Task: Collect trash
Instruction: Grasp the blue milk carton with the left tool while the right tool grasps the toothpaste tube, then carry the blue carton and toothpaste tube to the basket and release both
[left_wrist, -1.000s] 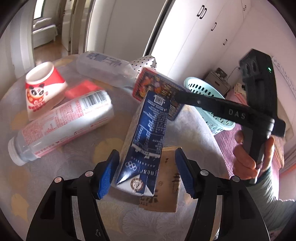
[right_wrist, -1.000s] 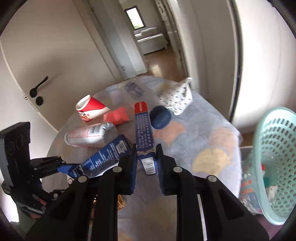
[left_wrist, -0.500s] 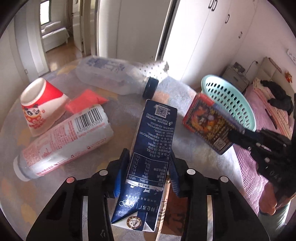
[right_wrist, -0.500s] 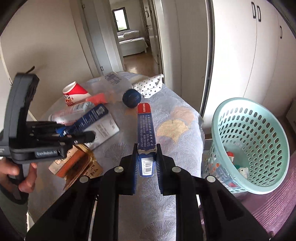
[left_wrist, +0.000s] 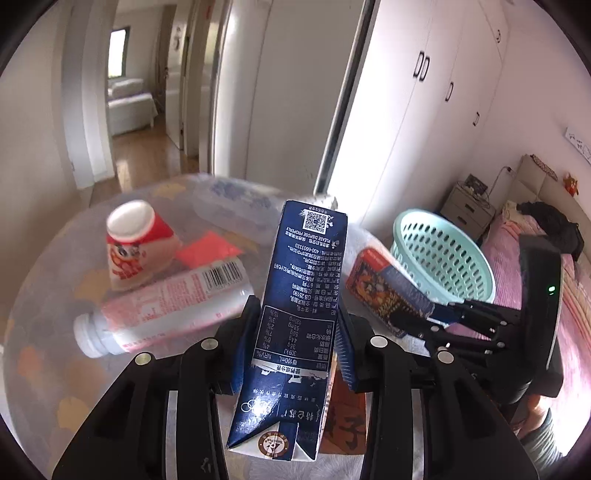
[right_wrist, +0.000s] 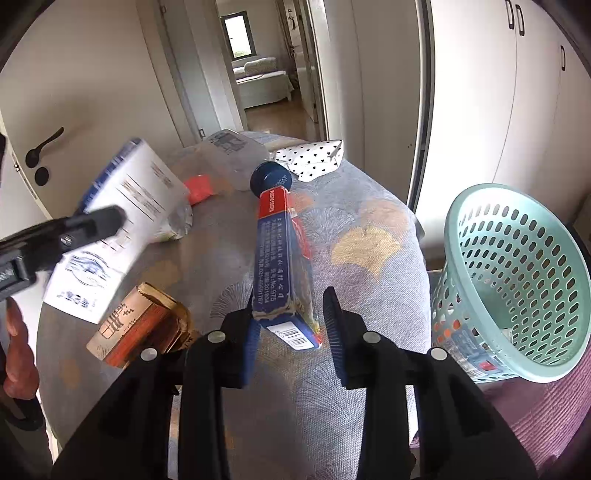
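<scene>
Milk carton (left_wrist: 303, 317) stands lengthwise, QR end up.

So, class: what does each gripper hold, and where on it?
Left gripper: dark blue milk carton, lower half. Right gripper: jaws opening, releasing the flat blue box.

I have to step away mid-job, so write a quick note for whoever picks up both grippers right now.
Left gripper: shut on the dark blue milk carton, lifted off the table.
Right gripper: jaws opening, flat red-and-blue box between them, not over the teal basket.
Done: some trash lies in the basket.
Left: bin both items, then the paper cup, pink-labelled bottle, clear bottle, red wrapper, polka-dot bag, brown box.
</scene>
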